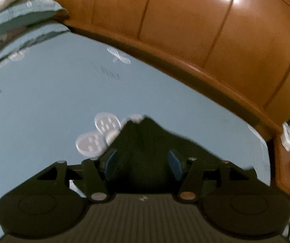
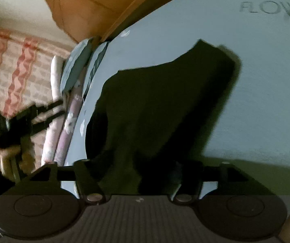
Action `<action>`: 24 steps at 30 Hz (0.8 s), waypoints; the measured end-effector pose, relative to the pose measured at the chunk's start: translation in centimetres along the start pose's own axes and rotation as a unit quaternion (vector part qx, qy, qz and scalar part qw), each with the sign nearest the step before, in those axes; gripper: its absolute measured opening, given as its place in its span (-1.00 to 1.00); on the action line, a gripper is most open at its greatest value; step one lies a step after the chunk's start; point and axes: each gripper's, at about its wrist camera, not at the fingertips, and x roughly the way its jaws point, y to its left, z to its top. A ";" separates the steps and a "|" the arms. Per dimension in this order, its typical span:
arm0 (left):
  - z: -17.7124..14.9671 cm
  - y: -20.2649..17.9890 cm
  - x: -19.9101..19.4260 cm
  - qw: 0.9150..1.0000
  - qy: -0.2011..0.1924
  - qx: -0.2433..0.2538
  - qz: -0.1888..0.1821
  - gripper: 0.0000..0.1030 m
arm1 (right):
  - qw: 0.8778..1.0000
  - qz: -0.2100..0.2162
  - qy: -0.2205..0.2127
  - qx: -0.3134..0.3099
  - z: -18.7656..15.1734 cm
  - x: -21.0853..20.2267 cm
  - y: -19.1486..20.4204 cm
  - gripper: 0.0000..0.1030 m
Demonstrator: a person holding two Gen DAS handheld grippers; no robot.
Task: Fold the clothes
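A black garment lies spread on the light blue bed sheet, reaching from my right gripper toward the headboard. The right jaws stand wide apart over the near end of the cloth, and their tips are lost in its darkness. In the left wrist view a bunched peak of the black garment rises between the fingers of my left gripper. Its blue pads stand apart with their faces showing, not pressed on the cloth.
A wooden headboard borders the sheet, which carries white flower prints. Blue and white pillows are stacked at one end. A pink patterned curtain hangs beyond the bed edge, with a blurred black device in front of it.
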 end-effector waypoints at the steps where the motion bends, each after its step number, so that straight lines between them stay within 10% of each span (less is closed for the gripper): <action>1: -0.9 -0.1 -0.1 1.000 0.005 0.001 -0.007 0.09 | 1.000 0.004 -0.005 0.009 0.1 -0.2 -0.3 0.39; 10: -11.1 -1.7 -1.3 0.998 0.028 0.001 -0.054 0.10 | 0.997 0.013 -0.057 0.056 2.1 -0.6 -2.6 0.45; 16: -15.2 -0.7 -3.8 0.999 0.019 -0.037 -0.030 0.12 | 0.995 -0.044 -0.086 -0.001 3.5 -0.5 -1.6 -0.56; 24: -18.0 0.5 -7.0 0.997 -0.013 -0.075 0.018 0.17 | 0.979 -0.134 -0.085 -0.129 4.6 -0.4 1.9 -0.64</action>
